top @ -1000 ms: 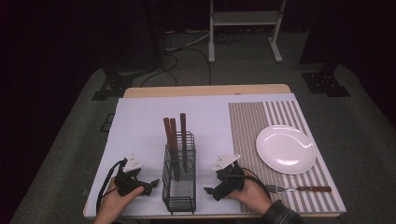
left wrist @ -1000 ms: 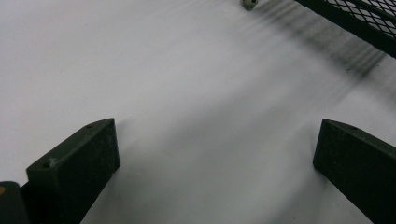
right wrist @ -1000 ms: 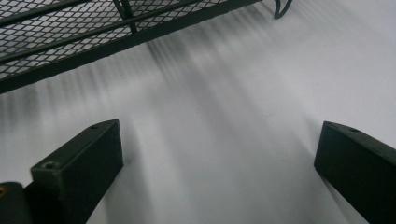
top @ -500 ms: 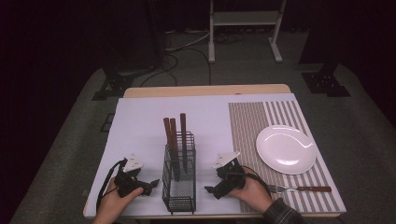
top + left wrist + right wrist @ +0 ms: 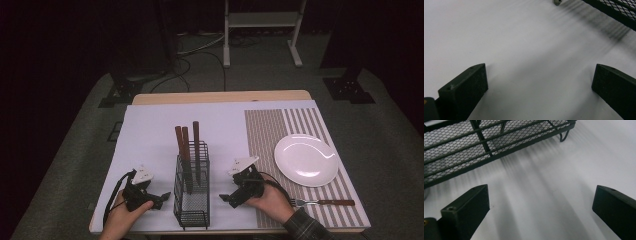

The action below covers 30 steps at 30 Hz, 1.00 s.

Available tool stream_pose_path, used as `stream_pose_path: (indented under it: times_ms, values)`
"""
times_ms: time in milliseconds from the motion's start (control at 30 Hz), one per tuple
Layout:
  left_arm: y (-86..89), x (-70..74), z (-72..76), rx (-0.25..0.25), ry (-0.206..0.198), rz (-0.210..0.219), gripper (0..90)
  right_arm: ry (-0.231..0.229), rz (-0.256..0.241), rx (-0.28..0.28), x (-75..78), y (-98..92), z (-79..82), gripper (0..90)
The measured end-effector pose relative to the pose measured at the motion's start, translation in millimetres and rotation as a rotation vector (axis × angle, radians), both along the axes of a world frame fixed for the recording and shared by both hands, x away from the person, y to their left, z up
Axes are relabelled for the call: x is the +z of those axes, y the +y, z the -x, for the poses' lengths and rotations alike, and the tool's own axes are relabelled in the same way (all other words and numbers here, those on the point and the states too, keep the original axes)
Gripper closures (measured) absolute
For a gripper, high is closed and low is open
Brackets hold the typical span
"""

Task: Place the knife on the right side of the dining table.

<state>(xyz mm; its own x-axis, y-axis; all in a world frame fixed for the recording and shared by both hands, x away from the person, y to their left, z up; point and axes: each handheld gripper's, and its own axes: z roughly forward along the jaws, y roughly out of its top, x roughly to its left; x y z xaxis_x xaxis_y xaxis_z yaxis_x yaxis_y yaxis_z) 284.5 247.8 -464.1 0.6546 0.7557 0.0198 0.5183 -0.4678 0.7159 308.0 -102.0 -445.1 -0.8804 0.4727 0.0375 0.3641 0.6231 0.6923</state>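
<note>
A black wire basket stands near the table's front edge with three brown-handled utensils upright in its far end. My left gripper rests on the white cloth just left of the basket, pointing at it, jaws wide apart with nothing between them. My right gripper sits just right of the basket, also pointing toward it, open and empty. The basket's mesh wall fills the top of the right gripper view; its corner appears in the left gripper view.
A white plate lies on a striped placemat at the right. A fork with a brown handle lies below the plate near the front edge. The white cloth covers the left and far parts of the table.
</note>
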Motion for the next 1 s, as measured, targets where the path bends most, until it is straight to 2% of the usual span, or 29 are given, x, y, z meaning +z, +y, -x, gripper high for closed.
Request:
stream_pose_path:
  times_ms: [300, 633, 1000]
  values:
    - [0.0, 0.1, 0.0, 0.0, 0.001, -0.001, 0.0, 0.01, -0.01, 0.001, 8.1, -1.7, -4.1, 0.0]
    - [0.0, 0.1, 0.0, 0.0, 0.001, -0.001, 0.0, -0.014, -0.031, 0.004, 20.8, -4.2, -9.7, 0.0]
    - [-0.1, -0.1, 0.0, 0.001, 0.001, 0.003, 0.0, -0.037, -0.088, -0.018, 42.8, -8.8, -18.3, 0.0]
